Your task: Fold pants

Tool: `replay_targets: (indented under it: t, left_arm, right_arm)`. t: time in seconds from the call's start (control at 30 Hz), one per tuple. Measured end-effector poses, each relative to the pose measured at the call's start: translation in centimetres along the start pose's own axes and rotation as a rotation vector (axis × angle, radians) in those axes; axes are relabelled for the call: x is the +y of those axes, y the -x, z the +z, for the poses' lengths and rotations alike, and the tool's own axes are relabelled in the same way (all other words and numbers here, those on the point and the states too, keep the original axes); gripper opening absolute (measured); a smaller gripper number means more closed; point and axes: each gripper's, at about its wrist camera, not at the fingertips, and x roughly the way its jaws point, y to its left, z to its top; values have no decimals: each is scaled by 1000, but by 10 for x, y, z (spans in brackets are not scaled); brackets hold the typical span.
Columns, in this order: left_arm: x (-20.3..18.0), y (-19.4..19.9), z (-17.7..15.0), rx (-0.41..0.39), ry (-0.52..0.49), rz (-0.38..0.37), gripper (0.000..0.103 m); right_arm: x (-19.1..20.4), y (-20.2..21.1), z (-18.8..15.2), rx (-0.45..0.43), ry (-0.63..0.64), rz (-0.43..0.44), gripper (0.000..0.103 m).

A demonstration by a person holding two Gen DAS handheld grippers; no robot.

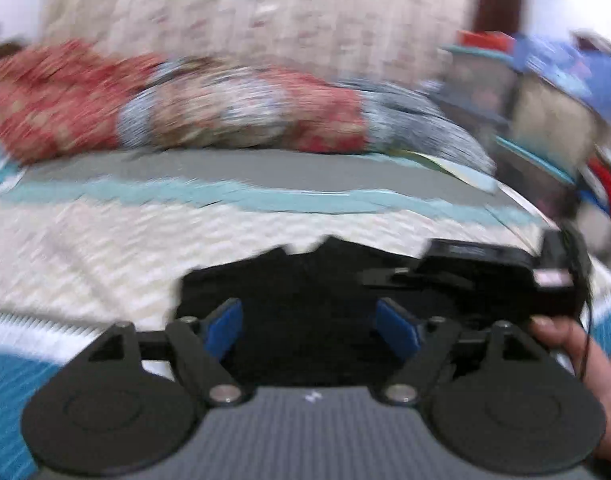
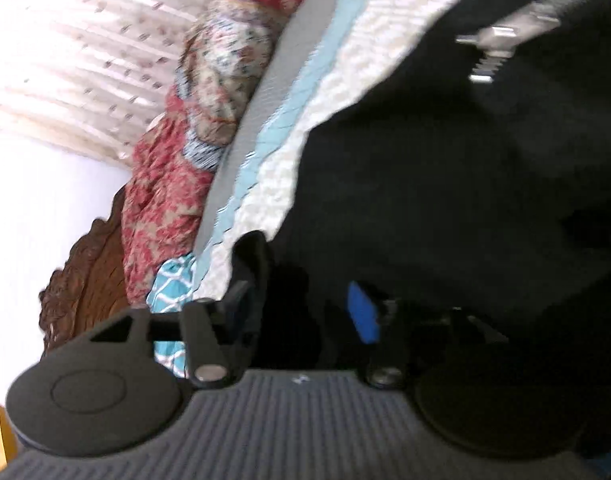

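1. Your left gripper has its blue pads spread apart, with nothing between them; it sits low over the black pants, and both views are smeared by motion blur.
2. Your right gripper is harder to read: one blue pad shows clearly, the other is buried behind a dark fold of cloth, so I cannot tell whether it is pinching fabric or merely pushed against it.
3. You have the pants lying on the quilted bedspread, a dark, crumpled mass directly ahead of both grippers. In the right wrist view a metal zipper shows near the top, so the waist end probably lies that way.
4. Expect the pants to behave as soft, limp cloth of moderate weight: they will sag and drape from any single grip point, and a thin pinch may slip out.
5. Your best holds are likely the waistband corners or a hem, where the doubled seams are thicker and stiffer for the pads to bite on. Take one corner in each gripper so the cloth hangs flat instead of bunching.
6. Your right hand shows at the edge of the left view, close beside the left gripper, so mind the two tools colliding.
7. Beyond the pants lie the bedspread's teal band, red patterned bedding and a curtain.
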Motion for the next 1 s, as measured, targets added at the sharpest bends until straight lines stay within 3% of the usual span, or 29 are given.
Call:
replay_targets:
  t: [0.1,0.2,0.27,0.3,0.33,0.37,0.43,0.5,0.57,0.63,0.73,0.83,0.93,1.0]
  left_arm:
    - [35,1,2,24,132,65,76]
    - [63,1,-1,65,250,109,75]
    - [73,1,-2,81,294,113,75]
    - [75,2,-5,83,302,114,75]
    - [75,1,-4,82,301,115,75]
    - [75,0,-3,80,294,114,75]
    - [74,-3,2,77,278,102,75]
    - [64,-7,3,72,255,80,75]
    - [54,-13,7,68,227,58,75]
    - [42,-23,11,72,203,33,75]
    - [18,-41,14,90,150,5,72]
    - [-2,-62,15,134,78,4,68]
    - [-16,-83,6,218,-20,82,65]
    - [-19,-94,-7,284,-76,120,67]
  right_arm:
    - [18,-24,1,46,79,-9,69]
    - [36,-63,-5,145,162,-32,68]
    - [50,-83,-15,214,271,-86,41]
    - [59,-83,-20,206,337,-109,38]
    - [65,-79,-19,190,372,-94,26]
    - [69,-71,-16,165,380,-70,24]
    - [76,-45,-7,71,413,-65,23]
    - [79,-12,-1,-57,489,-104,23]
    - [69,14,4,-137,483,-156,23]
    - [49,24,4,-163,453,-259,24]
    - [25,15,-5,-80,464,-382,36]
    - [28,32,-3,-158,449,-375,48]
    - [42,54,-5,-280,539,-373,50]
    - [47,63,-5,-309,578,-327,49]
